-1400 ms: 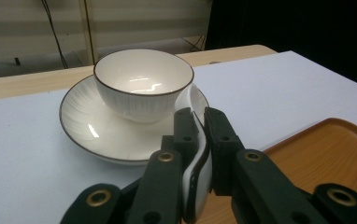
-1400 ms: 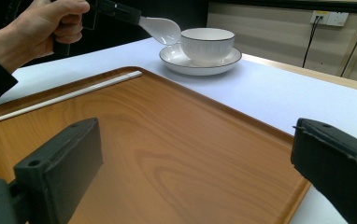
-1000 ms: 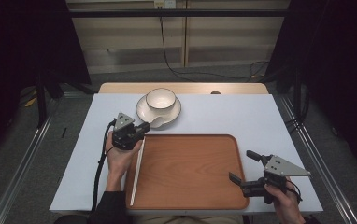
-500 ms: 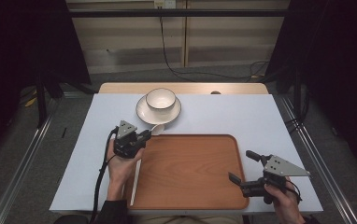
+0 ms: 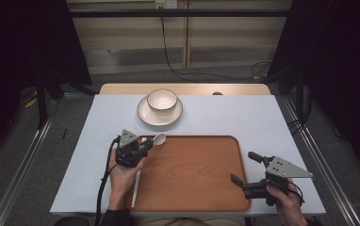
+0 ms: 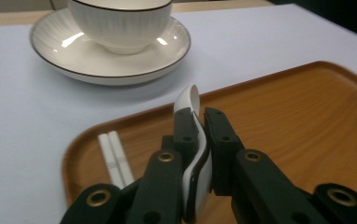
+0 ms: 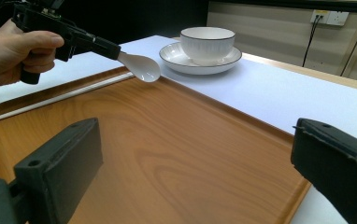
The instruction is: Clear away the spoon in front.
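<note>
left gripper (image 5: pixel 146 145) with spoon (image 5: pixel 159 138) moved nearer, lower over tray (image 5: pixel 192 188).

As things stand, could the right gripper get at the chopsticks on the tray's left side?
Probably not easily. The chopsticks lie along the tray's far left edge, with the left gripper, shut on the spoon, just above them. The right gripper, open, would cross the whole tray.

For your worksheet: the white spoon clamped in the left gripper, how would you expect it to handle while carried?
The white spoon looks glazed and glossy, so it may slip between the left gripper's hard jaws. Held by its handle with the bowl sticking out, it could pivot. It seems rigid and ceramic-like, so probably chips if dropped on the tray.
</note>
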Motion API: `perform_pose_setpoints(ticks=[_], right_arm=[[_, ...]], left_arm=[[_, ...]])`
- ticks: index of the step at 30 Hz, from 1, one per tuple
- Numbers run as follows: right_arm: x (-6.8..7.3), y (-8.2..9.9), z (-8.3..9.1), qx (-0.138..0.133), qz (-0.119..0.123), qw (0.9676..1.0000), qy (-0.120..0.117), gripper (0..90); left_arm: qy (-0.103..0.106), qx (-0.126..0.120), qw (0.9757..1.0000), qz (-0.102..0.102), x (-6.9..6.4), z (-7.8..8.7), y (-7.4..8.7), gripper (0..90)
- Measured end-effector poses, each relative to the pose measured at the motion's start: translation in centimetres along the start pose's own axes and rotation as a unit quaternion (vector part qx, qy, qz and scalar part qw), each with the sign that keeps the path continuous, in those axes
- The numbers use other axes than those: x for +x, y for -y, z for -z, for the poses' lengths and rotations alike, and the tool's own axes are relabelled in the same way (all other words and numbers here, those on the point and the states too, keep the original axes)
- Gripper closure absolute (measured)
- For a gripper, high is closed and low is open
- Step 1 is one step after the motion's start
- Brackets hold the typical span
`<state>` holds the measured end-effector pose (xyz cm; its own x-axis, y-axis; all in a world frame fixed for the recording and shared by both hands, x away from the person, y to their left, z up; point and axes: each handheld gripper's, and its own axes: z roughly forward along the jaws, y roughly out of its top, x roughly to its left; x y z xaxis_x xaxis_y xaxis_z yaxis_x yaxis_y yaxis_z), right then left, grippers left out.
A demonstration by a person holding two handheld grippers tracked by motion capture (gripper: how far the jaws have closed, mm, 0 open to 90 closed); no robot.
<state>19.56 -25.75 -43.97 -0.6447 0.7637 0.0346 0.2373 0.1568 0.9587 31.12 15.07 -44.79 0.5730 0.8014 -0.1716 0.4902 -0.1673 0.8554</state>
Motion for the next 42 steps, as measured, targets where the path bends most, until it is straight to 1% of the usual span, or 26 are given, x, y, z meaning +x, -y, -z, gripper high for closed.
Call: perform_pose_setpoints(ticks=[2,4,5,6,7,8,9,10,11,13,15,17,18,19,21,23,26,29,31,33,38,39,42], right_arm=[[0.0,0.0,0.0,-0.001,0.0,1.0,0.001,2.0],[0.0,0.0,0.0,-0.001,-0.001,1.0,0.001,2.0],[0.0,0.0,0.0,-0.001,0.0,1.0,0.0,2.0],[0.0,0.0,0.0,-0.001,0.0,1.0,0.0,2.0],[0.0,0.0,0.0,-0.002,0.0,1.0,0.0,2.0],[0.0,0.0,0.0,-0.002,0.001,1.0,0.0,2.0],[0.0,0.0,0.0,-0.001,0.001,1.0,0.0,2.0],[0.0,0.0,0.0,-0.001,0.001,1.0,0.0,2.0],[0.0,0.0,0.0,-0.001,-0.001,1.0,0.0,2.0],[0.0,0.0,0.0,-0.001,0.0,1.0,0.0,2.0],[0.0,0.0,0.0,-0.001,0.0,1.0,0.0,2.0],[0.0,0.0,0.0,-0.002,0.0,1.0,-0.001,2.0],[0.0,0.0,0.0,-0.002,0.0,1.0,-0.001,2.0],[0.0,0.0,0.0,-0.001,0.0,1.0,-0.001,1.9],[0.0,0.0,0.0,-0.001,0.001,1.0,-0.001,2.0],[0.0,0.0,0.0,-0.002,0.0,1.0,-0.001,2.0],[0.0,0.0,0.0,-0.001,0.0,1.0,-0.001,2.0],[0.1,0.0,0.0,-0.001,0.0,1.0,-0.001,2.0],[0.1,0.0,-0.1,-0.002,0.0,1.0,-0.002,2.0],[0.1,0.0,-0.1,-0.003,0.0,1.0,-0.001,2.0],[0.1,0.0,0.0,-0.002,0.001,1.0,0.0,2.0],[0.0,0.0,0.0,-0.001,0.001,1.0,-0.001,2.0],[0.1,0.0,-0.1,-0.003,0.0,1.0,-0.001,2.0]], left_arm=[[-0.024,0.0,0.9997,-0.007,-0.4,0.0,0.1,84.5],[0.003,0.004,1.0,0.006,-0.1,-0.1,0.5,84.5],[-0.002,0.007,1.0,0.002,-0.2,-0.2,0.6,84.5],[-0.017,0.012,0.9998,0.0,-0.4,-0.3,0.8,84.5],[-0.02,0.011,0.9998,0.0,-0.4,-0.4,1.0,84.5],[-0.013,0.011,0.9999,0.002,-0.4,-0.3,1.1,84.5],[-0.013,0.011,0.9998,0.002,-0.4,-0.3,1.1,84.5],[-0.015,0.012,0.9998,0.0,-0.5,-0.3,1.1,84.5],[-0.019,0.017,0.9997,-0.004,-0.6,-0.3,1.2,84.4],[-0.021,0.022,0.9995,-0.008,-0.6,-0.3,1.2,84.4],[-0.027,0.026,0.9992,-0.009,-0.8,-0.3,1.4,84.3],[-0.029,0.029,0.9991,-0.009,-0.9,-0.3,1.6,84.3],[-0.031,0.036,0.9988,-0.014,-0.9,-0.2,1.7,84.3],[-0.031,0.036,0.9988,-0.011,-1.0,-0.2,1.8,84.2],[-0.038,0.042,0.9982,-0.019,-1.1,-0.2,1.9,84.1],[-0.037,0.043,0.9983,-0.015,-1.1,-0.2,2.1,84.1],[-0.037,0.055,0.9976,-0.017,-1.1,-0.3,2.4,84.1],[-0.038,0.057,0.9975,-0.016,-1.1,-0.3,2.3,84.1],[-0.036,0.065,0.9971,-0.017,-1.0,-0.5,2.3,84.1],[-0.037,0.066,0.997,-0.02,-1.1,-0.5,2.3,84.1],[-0.042,0.072,0.9963,-0.02,-1.3,-0.6,2.4,83.9],[-0.036,0.078,0.9961,-0.021,-1.4,-0.8,2.4,83.9],[-0.034,0.082,0.9958,-0.021,-1.5,-0.9,2.5,83.6]])
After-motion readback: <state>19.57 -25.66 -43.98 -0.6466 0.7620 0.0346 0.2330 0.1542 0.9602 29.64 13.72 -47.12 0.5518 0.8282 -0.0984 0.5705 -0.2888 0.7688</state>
